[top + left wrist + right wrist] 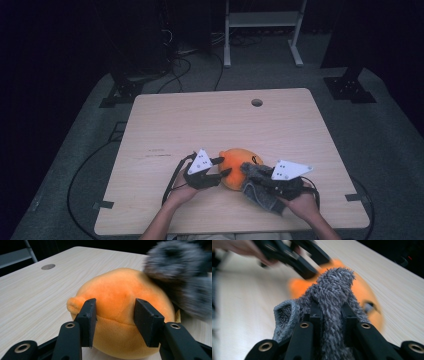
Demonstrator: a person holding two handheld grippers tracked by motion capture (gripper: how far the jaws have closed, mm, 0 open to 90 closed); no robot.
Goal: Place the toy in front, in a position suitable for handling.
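1 table (165, 125) carries 1 orange plush (235, 162) at its near centre. Left gripper (223, 166) at the plush's 9 o'clock: its 2 jaws are clamped on the plush's side. Right gripper (252, 176) at the plush's 4 o'clock: its 2 jaws are clamped on 1 grey sock (257, 192), whose end touches the plush.
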